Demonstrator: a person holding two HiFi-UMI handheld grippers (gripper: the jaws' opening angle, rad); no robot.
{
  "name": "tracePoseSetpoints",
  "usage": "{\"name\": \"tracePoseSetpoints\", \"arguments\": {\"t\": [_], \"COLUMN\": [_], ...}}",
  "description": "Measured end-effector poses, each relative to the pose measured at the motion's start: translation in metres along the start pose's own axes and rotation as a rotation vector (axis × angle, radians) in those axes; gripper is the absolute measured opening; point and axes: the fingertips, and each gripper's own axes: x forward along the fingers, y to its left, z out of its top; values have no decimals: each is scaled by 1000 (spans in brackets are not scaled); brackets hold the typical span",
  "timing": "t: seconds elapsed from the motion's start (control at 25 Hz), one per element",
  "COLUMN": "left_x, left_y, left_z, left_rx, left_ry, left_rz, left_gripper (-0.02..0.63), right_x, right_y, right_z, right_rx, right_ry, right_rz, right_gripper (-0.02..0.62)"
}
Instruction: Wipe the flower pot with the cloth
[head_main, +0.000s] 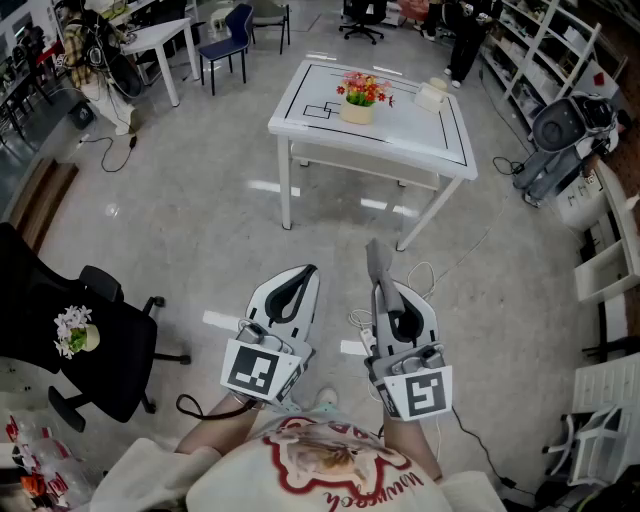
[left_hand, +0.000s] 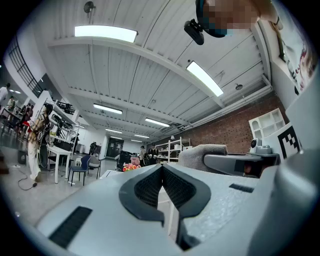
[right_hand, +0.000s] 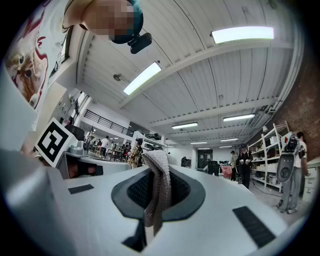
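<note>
Right tongs (right_hand: 159, 171) pinching grey ribbed cloth (right_hand: 161, 196), hanging limp; left tongs (left_hand: 162, 171) pressed together, empty.

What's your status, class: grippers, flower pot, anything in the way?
Left gripper shut, empty. Right gripper shut on grey cloth. Flower pot on white table, far ahead, untouched. White cable lies before table.
</note>
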Motion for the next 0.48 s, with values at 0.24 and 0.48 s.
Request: {"name": "tracePoseSetpoints", "arguments": {"t": [0.24,0.48], "left_x": [0,5], "left_y": [-3,1], "left_z": [0,4], "left_rx": [9,21], "left_ry": [6,-7], "left_rz": [1,-8], "left_gripper": [2,2], "right_x": [-1,4], "right_y": [2,0], "right_z": [3,5], "right_rx": [1,2], "right_ry": [-2,-15], "right_rz": [10,0], "right_gripper": [9,9]}}
